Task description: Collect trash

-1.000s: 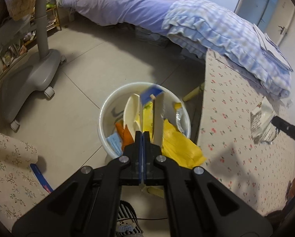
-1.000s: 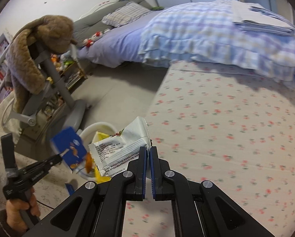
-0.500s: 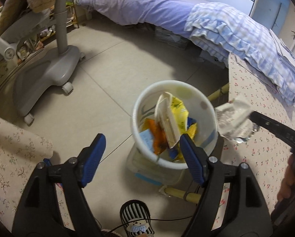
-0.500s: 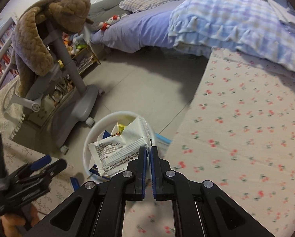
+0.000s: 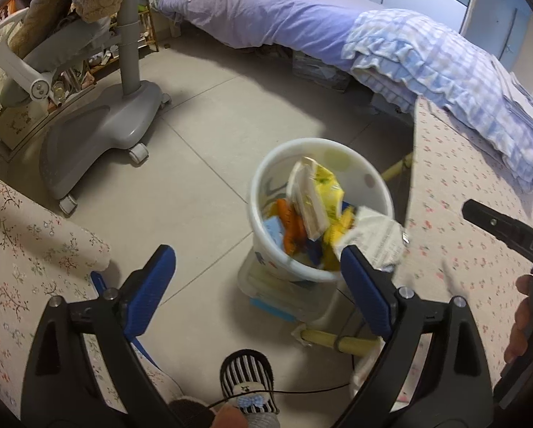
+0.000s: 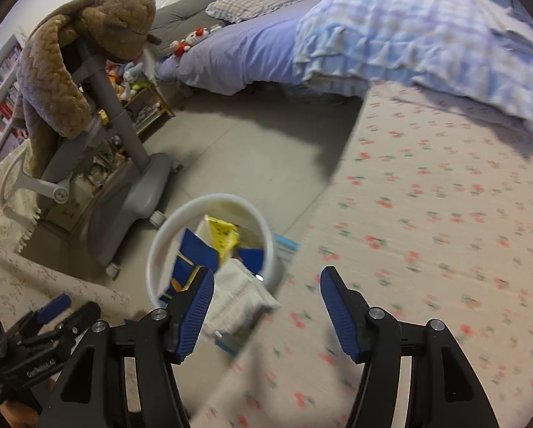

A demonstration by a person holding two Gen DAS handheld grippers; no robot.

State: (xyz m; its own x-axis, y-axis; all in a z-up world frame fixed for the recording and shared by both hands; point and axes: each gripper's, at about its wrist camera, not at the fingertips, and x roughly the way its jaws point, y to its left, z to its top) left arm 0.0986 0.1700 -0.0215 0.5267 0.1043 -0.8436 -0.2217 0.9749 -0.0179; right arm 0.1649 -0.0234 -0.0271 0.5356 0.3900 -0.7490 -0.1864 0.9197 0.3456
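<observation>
Left wrist view, grey chair base seen upper left, white bin centred, filled with wrappers, white wrapper at its right rim beside floral desk, left gripper and right gripper jaws opening, nothing clamped.

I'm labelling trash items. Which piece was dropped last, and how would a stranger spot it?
Find the white bin on the floor beside the floral table. At its table-side rim lies a crumpled white wrapper with small black print, unlike the yellow, orange and blue packets inside.
</observation>
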